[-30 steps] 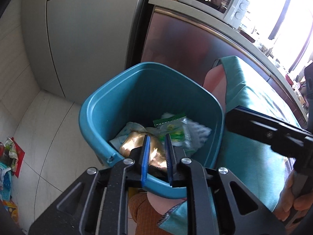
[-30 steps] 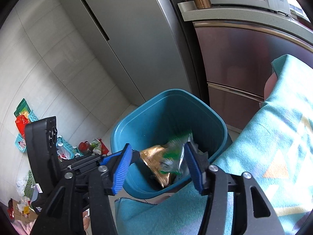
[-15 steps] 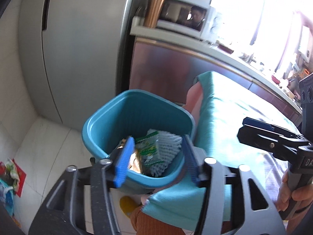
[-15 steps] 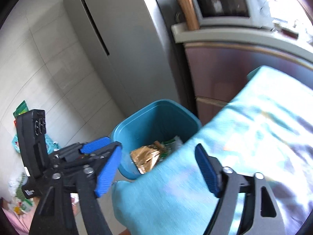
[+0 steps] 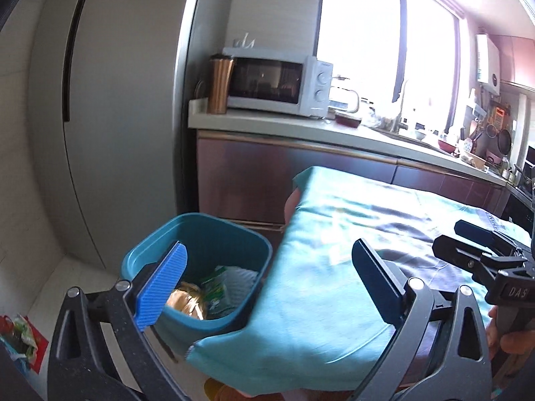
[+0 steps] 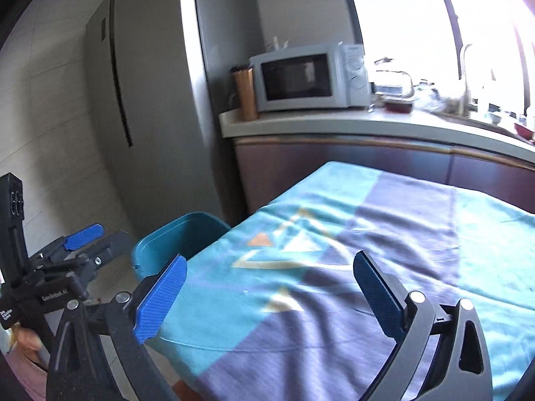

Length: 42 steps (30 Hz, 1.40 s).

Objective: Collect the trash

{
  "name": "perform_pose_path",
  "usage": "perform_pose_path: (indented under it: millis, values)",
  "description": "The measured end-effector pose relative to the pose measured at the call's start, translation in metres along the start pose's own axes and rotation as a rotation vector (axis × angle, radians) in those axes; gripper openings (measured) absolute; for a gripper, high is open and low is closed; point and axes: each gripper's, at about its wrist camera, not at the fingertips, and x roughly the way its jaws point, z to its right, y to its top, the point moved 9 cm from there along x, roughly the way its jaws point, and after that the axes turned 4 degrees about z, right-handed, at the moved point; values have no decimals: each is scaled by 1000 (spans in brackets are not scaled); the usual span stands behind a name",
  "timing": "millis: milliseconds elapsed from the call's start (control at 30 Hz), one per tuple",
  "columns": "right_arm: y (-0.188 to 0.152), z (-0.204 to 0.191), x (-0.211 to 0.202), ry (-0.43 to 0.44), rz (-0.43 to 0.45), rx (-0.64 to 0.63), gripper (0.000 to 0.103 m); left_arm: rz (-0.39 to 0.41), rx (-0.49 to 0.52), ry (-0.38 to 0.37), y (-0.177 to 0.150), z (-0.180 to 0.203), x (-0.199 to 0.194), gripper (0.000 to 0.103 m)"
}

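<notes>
A teal bin stands on the floor beside the cloth-covered table. In it lie a gold wrapper, a green packet and white paper. My left gripper hangs above the bin's near rim and the table corner; its jaws are opening, with nothing between them. My right gripper is over the cloth, jaws also opening and empty. The right wrist view shows only the bin's rim, with the left gripper to its left.
A grey fridge stands behind the bin. A counter carries a microwave and a copper tumbler. Loose packets lie on the floor at lower left. A hand holds the right gripper's handle.
Both grippers pulled back and up from over the bin and swung right towards the table. Their jaws spread wide. The wrappers between the right jaws a second ago now lie in the bin.
</notes>
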Motion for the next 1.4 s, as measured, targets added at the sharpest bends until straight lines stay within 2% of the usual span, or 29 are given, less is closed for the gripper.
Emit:
perform_pose_path:
  millis: [267, 433, 800, 1400]
  values:
    - [-5, 43, -46, -128, 95, 30, 96, 57, 62, -33, 9, 55, -15, 97]
    - [-5, 57, -64, -195, 137, 31, 96, 66, 72, -45, 7, 79, -18, 97]
    - [-7, 80, -85, -271, 184, 47, 96, 91, 81, -36, 10, 93, -16, 97]
    - [-6, 87, -96, -305, 218, 46, 96, 121, 103, -9, 9, 97, -18, 97]
